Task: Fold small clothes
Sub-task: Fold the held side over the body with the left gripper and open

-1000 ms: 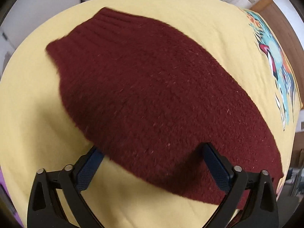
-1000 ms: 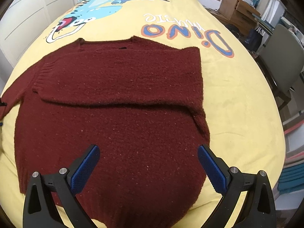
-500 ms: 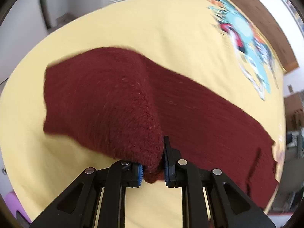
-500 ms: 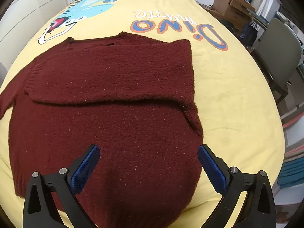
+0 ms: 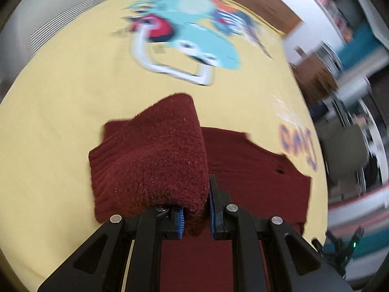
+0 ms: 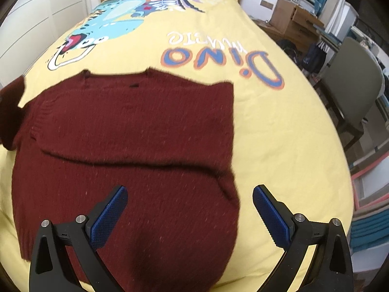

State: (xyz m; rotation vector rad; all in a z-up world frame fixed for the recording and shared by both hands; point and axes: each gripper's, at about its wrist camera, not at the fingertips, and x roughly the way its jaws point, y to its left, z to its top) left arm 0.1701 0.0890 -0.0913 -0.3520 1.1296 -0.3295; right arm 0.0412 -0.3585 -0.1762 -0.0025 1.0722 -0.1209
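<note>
Your left hand-held gripper [image 5: 195, 215] is clamped on the sleeve [image 5: 155, 160] of a dark red knitted sweater [image 6: 126, 146], its blue pads pressed together with a thick bunch of the knit between them. You hold the sleeve lifted off the bed [image 6: 279, 131] so it hangs free of the sweater's body, which suggests you are carrying it inward to lay it across the chest. Your right hand-held gripper [image 6: 189, 213] hovers over the lower part of the sweater with its jaws wide apart and nothing between them, probably waiting to steady or take the hem next. The sweater lies flat on a yellow bedspread printed with a cartoon dinosaur [image 6: 104, 26] and the word "Dino", neckline toward the headboard. Its other sleeve already lies folded across the front, making a ridge across the middle. The lifted sleeve shows at the far left edge of the right wrist view. A grey chair [image 6: 352, 92] and cardboard boxes [image 6: 294, 19] stand beside the bed on your right
</note>
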